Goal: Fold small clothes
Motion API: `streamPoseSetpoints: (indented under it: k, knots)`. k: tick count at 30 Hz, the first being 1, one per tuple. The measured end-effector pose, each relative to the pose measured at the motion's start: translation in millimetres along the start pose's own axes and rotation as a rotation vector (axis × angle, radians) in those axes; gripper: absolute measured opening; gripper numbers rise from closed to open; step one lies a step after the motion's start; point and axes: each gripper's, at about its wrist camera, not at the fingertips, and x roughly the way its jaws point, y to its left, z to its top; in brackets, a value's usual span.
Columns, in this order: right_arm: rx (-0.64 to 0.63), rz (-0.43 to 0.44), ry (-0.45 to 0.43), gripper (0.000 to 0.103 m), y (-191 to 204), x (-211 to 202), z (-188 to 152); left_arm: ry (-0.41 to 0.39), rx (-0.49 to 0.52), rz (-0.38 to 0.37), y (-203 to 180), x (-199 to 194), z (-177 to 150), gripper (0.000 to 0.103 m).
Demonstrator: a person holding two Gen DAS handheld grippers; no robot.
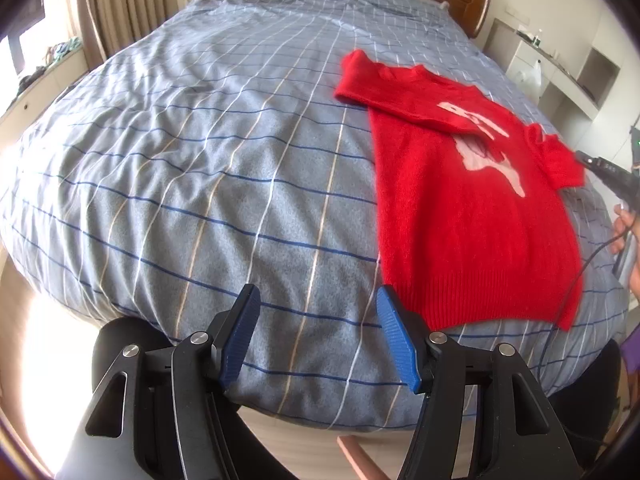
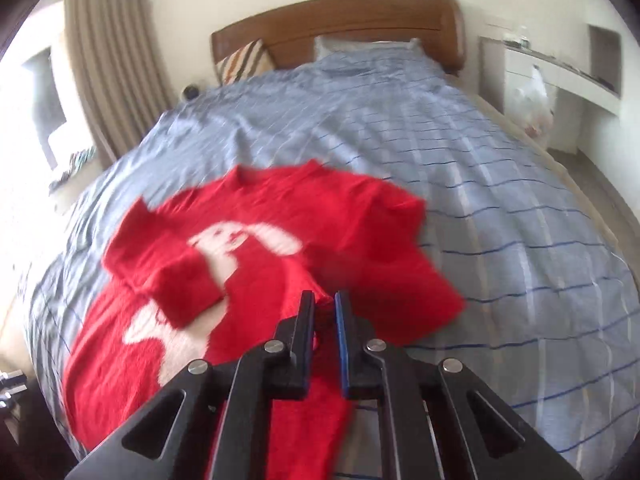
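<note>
on the checked bed (image 1: 200,160), red sweater (image 1: 472,216) shows no legible writing.

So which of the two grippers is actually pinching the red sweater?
The right gripper: it is shut on the red sweater's sleeve. The left gripper hangs open over the bedcover, empty.

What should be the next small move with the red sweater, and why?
Probably the right gripper should carry the pinched sleeve across the sweater body and lay it down. Its jaws are nearly shut with red cloth between them, the other sleeve already lies folded in, and the left gripper is open, empty.
</note>
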Motion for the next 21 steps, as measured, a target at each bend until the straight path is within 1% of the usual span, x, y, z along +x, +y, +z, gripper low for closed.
streamPoseSetpoints:
  k: [2,4,6,8,11,15,18,19,20,21]
  knots:
    - [0.111,-0.038,-0.037,0.010,-52,-31,9,-0.006,0.003,-0.003,-3,-1,1,0.063]
    - [0.206,-0.084,-0.052,0.010,-106,-55,7,-0.011,0.004,-0.015,-7,-2,3,0.063]
    - [0.278,-0.130,-0.043,0.010,-150,-69,1,-0.012,0.013,-0.028,-14,-2,3,0.063]
    - [0.355,-0.152,-0.025,0.010,-186,-74,-13,-0.007,0.029,-0.032,-21,-1,3,0.063]
    - [0.476,-0.146,0.005,0.010,-225,-71,-38,0.002,0.050,-0.034,-29,-1,2,0.063]
    - [0.593,-0.114,0.011,0.010,-254,-65,-62,0.000,0.059,-0.026,-31,-4,3,0.063]
    - [0.689,-0.049,-0.005,0.016,-265,-65,-74,0.003,0.050,-0.021,-27,-5,2,0.063]
    - [0.709,-0.024,-0.010,0.024,-267,-64,-77,0.006,0.045,-0.020,-26,-4,2,0.063]
    - [0.722,0.000,-0.013,0.037,-267,-62,-78,0.010,0.039,-0.021,-25,-3,2,0.063]
    - [0.731,0.018,-0.015,0.042,-265,-61,-79,0.015,0.035,-0.023,-24,-2,1,0.063]
